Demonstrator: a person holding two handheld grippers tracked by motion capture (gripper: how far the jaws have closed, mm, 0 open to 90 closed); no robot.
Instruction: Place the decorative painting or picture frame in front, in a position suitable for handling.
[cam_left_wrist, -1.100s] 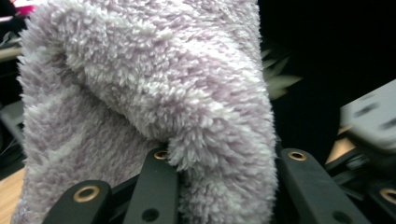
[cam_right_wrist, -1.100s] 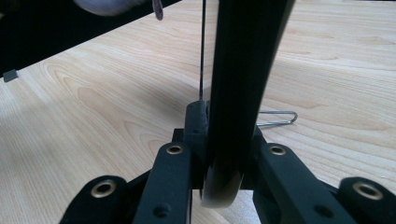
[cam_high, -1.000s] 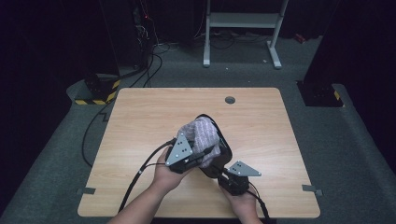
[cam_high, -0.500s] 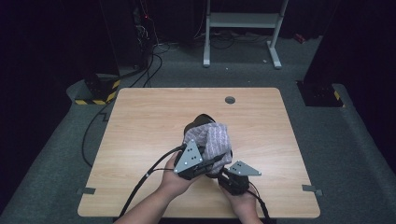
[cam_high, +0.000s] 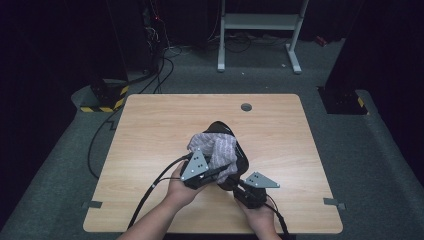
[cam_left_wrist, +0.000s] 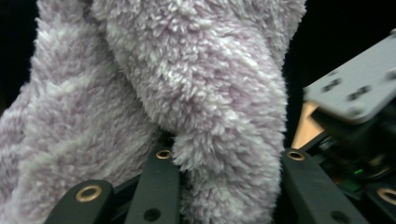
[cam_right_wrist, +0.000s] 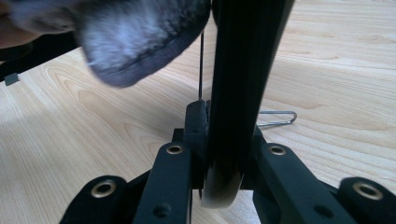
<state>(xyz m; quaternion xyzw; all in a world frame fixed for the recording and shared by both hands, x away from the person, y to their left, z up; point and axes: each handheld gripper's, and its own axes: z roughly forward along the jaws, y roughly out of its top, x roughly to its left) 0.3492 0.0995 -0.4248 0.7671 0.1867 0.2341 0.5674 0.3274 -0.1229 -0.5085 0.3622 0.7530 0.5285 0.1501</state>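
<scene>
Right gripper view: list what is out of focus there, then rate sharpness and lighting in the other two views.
Right gripper view: the fuzzy sock and the black hanger are soft up close, the table grain crisp. Left gripper view: the sock's pile is sharp, background black. High view: table evenly lit, dark surroundings.

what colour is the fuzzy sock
Pale lilac-grey with whitish stripes, best in the left gripper view.
</scene>
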